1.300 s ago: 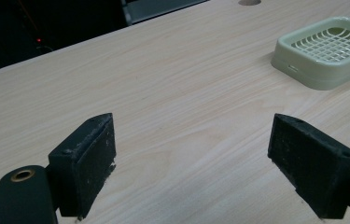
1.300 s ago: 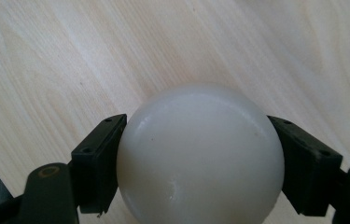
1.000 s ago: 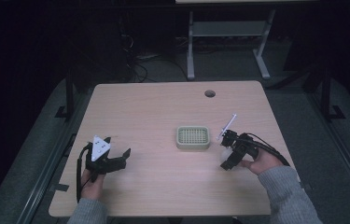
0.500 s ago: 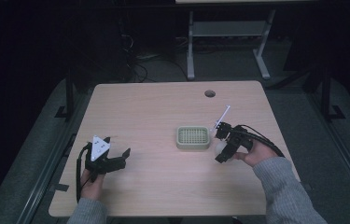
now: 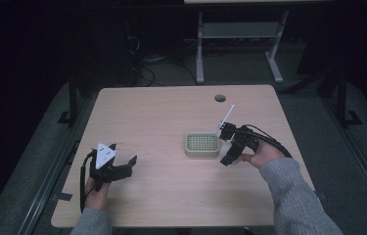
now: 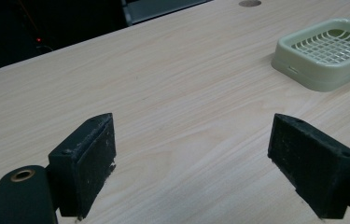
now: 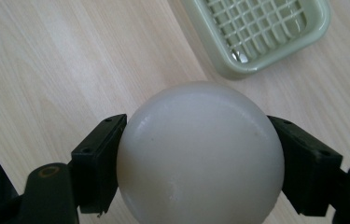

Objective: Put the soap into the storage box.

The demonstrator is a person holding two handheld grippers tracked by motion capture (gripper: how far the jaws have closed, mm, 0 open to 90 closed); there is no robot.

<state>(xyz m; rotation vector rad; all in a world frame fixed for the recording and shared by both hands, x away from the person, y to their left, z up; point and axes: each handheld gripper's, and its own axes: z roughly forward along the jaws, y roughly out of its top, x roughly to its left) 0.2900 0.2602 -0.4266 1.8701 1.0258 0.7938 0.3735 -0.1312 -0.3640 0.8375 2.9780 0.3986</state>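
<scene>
We note the wooden table (image 5: 171, 117) first, pale and mostly bare, with a round cable hole (image 5: 220, 98) at its far edge. Right of centre sits a pale green soap dish (image 5: 202, 144) with a slatted grid top, flat on the wood and unoccupied.

Our right gripper (image 7: 200, 154) hangs just to the right of the dish, above the table. Its jaws are clamped on a smooth white rounded soap (image 7: 200, 151), one pad pressing each flank, so the piece sits centred and cannot roll out. The right gripper view looks down past the soap to the dish's near corner; we judge the hold is meant for carrying it over the grid and lowering it in. The soap is clear of both table and dish.

Our left gripper (image 5: 114, 168) rests near the table's near left, well apart from the dish, jaws spread wide with nothing between them. We take it as parked, out of the way.
</scene>
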